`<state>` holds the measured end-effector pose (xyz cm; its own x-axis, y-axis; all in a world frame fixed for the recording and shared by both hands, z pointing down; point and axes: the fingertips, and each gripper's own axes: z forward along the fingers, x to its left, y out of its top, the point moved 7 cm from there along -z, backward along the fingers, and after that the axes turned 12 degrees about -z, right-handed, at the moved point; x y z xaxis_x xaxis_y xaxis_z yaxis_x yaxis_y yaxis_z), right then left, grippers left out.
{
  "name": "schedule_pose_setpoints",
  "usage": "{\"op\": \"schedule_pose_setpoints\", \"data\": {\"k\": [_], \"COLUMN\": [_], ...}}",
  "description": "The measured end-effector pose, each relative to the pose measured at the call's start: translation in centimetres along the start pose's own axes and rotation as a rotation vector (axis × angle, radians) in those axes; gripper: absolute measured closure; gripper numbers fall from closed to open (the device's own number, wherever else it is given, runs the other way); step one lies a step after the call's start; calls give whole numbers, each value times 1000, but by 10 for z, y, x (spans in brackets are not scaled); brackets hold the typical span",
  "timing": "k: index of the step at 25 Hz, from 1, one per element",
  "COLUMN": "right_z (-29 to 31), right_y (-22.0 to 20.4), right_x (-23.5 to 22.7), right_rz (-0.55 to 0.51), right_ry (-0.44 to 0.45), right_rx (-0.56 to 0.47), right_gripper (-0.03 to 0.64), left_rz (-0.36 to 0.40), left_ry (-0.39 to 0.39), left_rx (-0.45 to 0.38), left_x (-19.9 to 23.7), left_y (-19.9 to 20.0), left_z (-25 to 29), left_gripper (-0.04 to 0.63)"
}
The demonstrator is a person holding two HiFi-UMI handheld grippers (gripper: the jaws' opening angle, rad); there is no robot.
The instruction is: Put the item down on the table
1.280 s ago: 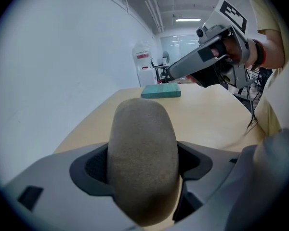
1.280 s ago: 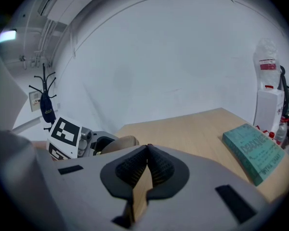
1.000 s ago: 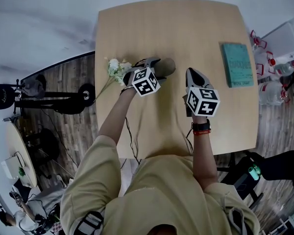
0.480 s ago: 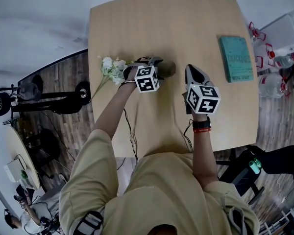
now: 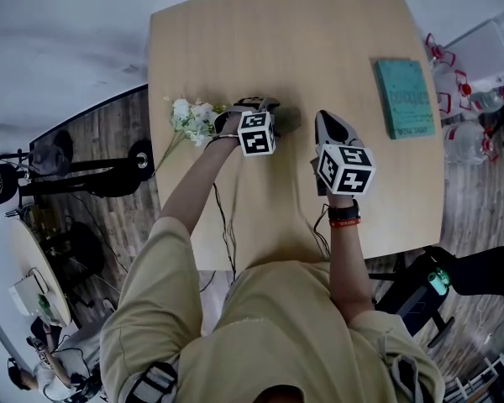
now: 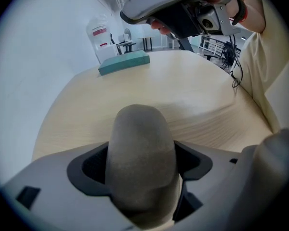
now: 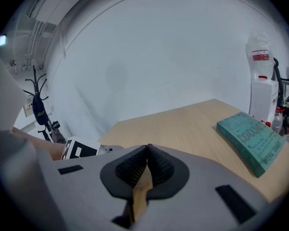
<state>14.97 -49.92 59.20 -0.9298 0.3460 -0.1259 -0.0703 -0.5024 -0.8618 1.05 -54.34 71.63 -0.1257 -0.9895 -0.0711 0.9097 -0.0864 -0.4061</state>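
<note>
A rounded taupe item (image 6: 139, 148), like a small vase, sits between the jaws of my left gripper (image 6: 140, 170), which is shut on it. In the head view the item (image 5: 289, 118) sticks out to the right of the left gripper (image 5: 273, 114), low over the light wooden table (image 5: 319, 40). My right gripper (image 5: 328, 122) hovers just right of it. Its ribbed pads (image 7: 135, 166) meet with nothing between them, so this gripper (image 7: 147, 150) is shut and empty.
White artificial flowers (image 5: 193, 116) lie by the table's left edge, behind the left hand. A teal book (image 5: 406, 97) rests at the table's right side. Plastic bottles (image 5: 466, 107) stand on the floor beyond the right edge. A black stand (image 5: 109, 170) is on the floor to the left.
The left gripper with the item has shifted a little to the right over the table and its cube has turned. The right gripper has barely moved.
</note>
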Motion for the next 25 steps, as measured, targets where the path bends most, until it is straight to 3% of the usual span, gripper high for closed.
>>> {"op": "schedule_pose_setpoints", "data": {"k": [7, 16, 21, 25], "right_z": [-1, -2, -16, -36], "right_y": [-3, -12, -9, 0], "right_x": [-1, 0, 0, 6], "right_rz": [14, 57, 42, 29], "right_ry": [13, 8, 6, 1], "right_rx": [-10, -20, -28, -49], "right_gripper": [611, 609, 609, 607], "left_rz": [-22, -48, -95, -180], "left_ry": [-52, -18, 7, 28], "left_rx": [-2, -11, -59, -116], "left_x": [-1, 8, 2, -6], "left_y": [1, 8, 11, 13], "left_z": [0, -21, -40, -66], "left_gripper": [222, 193, 195, 196]}}
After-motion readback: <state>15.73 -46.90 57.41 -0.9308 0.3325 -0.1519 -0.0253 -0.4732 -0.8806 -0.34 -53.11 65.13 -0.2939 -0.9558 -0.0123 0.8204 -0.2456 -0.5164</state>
